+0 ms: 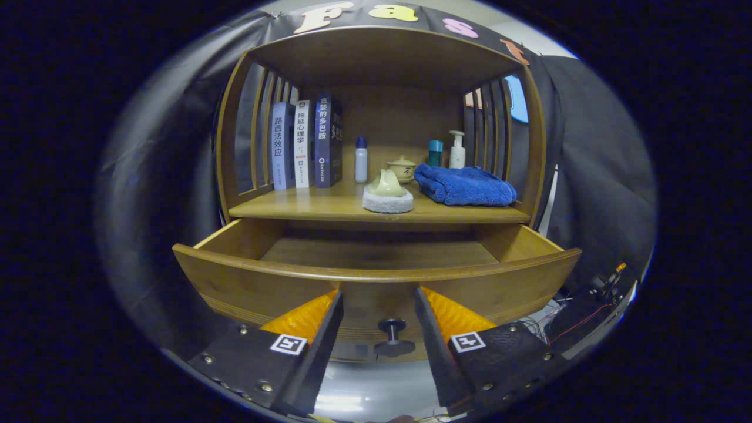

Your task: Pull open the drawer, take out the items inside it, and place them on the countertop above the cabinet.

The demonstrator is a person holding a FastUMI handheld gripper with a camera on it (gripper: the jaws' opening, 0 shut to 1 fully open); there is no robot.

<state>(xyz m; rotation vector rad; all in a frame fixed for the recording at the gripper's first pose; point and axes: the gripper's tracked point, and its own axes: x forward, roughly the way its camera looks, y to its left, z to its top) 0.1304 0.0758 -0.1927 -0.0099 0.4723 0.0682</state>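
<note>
Fingers (339,305) of the gripper (379,299) are spread wide apart, holding nothing, with the knob (392,335) sitting between them. The drawer (376,276) is pulled out. On the shelf (329,207) above sit a sponge (388,198) and a blue towel (465,185).

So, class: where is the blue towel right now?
In the gripper view, the blue towel lies folded on the right side of the countertop above the open drawer, right of the sponge, well beyond the open gripper.
</note>
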